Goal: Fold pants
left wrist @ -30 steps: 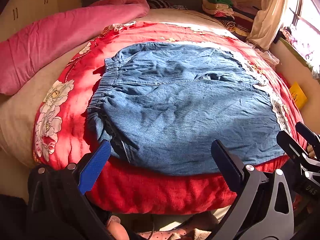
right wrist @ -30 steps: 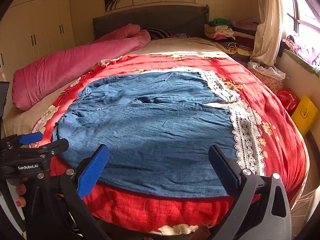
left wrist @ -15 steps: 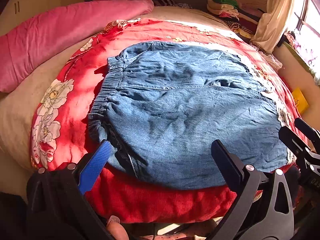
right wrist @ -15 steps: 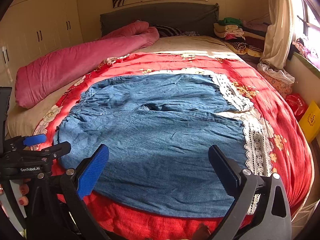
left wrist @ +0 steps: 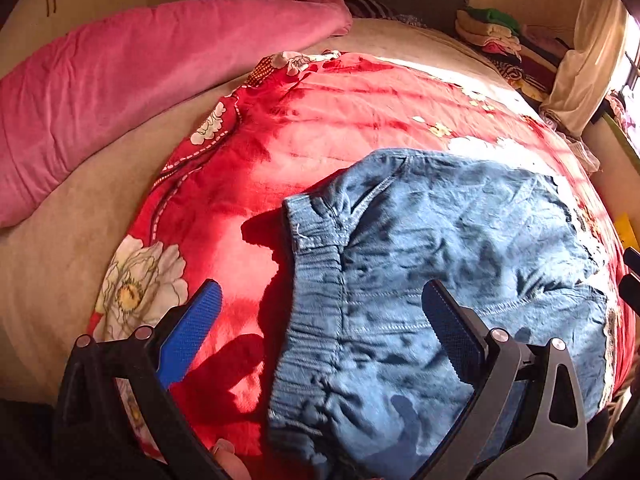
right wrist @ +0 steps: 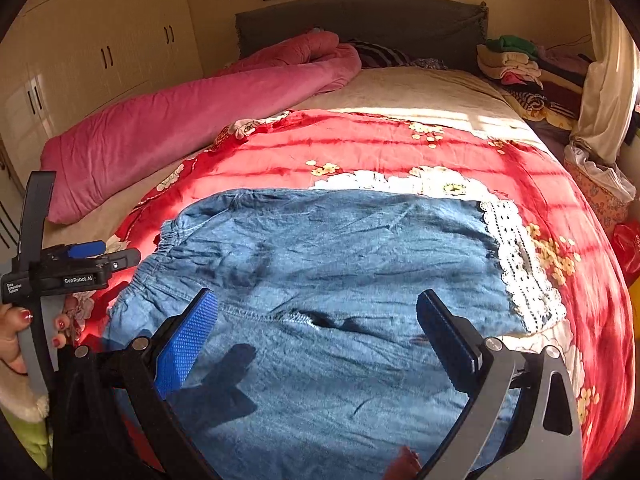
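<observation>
Over the waistband end, both claws had closed in.
Left claw (left wrist: pixel 320 320) and right claw (right wrist: pixel 316 316) hung apart, empty, low above the denim pants (right wrist: pixel 340 272) spread on the red quilt (right wrist: pixel 360 144); a grab looked imminent.

The pants (right wrist: pixel 332 280) are soft, creased blue denim with matt white lace (right wrist: pixel 520 268) at the hem. Under them lies a smooth red printed cloth cover (right wrist: pixel 360 148), slightly shiny in the sun. The pink quilt (right wrist: pixel 180 116) looks plush. Each claw (left wrist: pixel 320 332) is matt black plastic with ribbed blue pads (left wrist: pixel 188 336).
</observation>
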Available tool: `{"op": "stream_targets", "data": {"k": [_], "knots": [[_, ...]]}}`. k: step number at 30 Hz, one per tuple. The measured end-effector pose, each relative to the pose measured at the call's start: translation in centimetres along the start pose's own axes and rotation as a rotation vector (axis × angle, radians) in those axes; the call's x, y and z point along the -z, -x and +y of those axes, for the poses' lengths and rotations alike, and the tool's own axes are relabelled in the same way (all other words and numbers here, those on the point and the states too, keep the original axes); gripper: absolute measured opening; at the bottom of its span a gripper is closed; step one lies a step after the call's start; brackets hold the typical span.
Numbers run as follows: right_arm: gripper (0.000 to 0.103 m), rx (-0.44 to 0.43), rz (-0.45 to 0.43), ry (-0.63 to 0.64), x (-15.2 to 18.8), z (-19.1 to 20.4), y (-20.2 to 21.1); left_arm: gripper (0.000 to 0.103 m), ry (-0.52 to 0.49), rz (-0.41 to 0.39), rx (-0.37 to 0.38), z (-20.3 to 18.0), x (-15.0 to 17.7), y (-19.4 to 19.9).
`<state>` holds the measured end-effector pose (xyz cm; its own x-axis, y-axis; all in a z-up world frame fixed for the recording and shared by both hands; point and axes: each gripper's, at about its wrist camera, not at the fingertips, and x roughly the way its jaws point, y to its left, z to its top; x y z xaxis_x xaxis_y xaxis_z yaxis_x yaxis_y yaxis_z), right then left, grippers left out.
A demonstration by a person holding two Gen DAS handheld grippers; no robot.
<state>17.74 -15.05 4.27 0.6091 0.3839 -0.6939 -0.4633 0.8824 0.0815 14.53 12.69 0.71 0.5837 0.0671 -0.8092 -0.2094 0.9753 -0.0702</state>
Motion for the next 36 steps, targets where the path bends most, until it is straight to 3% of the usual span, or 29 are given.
{"op": "stream_targets", "data": {"k": [2,6,10,14,17,19,21,22,29,32,34,35,36], "knots": [[0.099,0.008,0.019,0.037,-1.4,-0.2,-1.8,0.095,-0.022,-0.008,0.01,0.2,-1.2,-1.3],[0.099,-0.059,0.064,0.052,-3.9,-0.7,-5.4,0.092,-0.087,0.023,0.025,-0.1,-2.9,-4.4],[0.099,-0.063,0.096,0.105,-5.9,-0.6,-8.7,0.071,-0.14,0.037,0.001,-0.7,-3.9,-7.2],[0.099,-0.042,0.163,0.159,-7.0,-0.3,-12.3,0.067,-0.166,0.042,0.028,-0.9,-4.8,-9.3],[0.099,-0.018,0.211,0.222,-7.5,0.1,-14.8,0.048,-0.166,0.042,0.055,-0.8,-5.4,-10.6],[0.099,-0.005,0.23,0.265,-7.7,0.3,-16.1,0.023,-0.177,0.046,0.087,-0.9,-5.6,-11.1],[0.099,-0.005,0.238,0.291,-8.1,0.4,-17.4,0.013,-0.187,0.041,0.116,-1.0,-5.7,-11.2],[0.099,-0.015,0.241,0.306,-8.3,0.5,-17.9,0.004,-0.186,0.031,0.135,-1.0,-5.8,-11.0],[0.099,-0.08,0.239,0.473,-9.5,3.1,-20.3,0.003,-0.149,-0.06,0.224,0.0,-6.3,-8.4],[0.097,-0.044,0.249,0.539,-9.6,4.1,-21.7,0.003,-0.151,-0.09,0.246,0.0,-6.4,-7.1],[0.074,-0.088,0.264,0.542,-9.6,4.4,-21.9,0.003,-0.164,-0.103,0.26,-0.1,-6.3,-6.4],[0.05,-0.127,0.282,0.524,-9.4,4.5,-21.8,0.003,-0.17,-0.105,0.267,-0.2,-6.3,-6.2],[0.032,-0.156,0.282,0.512,-9.3,4.7,-21.3,0.003,-0.177,-0.106,0.268,-0.3,-6.2,-6.1]]}}
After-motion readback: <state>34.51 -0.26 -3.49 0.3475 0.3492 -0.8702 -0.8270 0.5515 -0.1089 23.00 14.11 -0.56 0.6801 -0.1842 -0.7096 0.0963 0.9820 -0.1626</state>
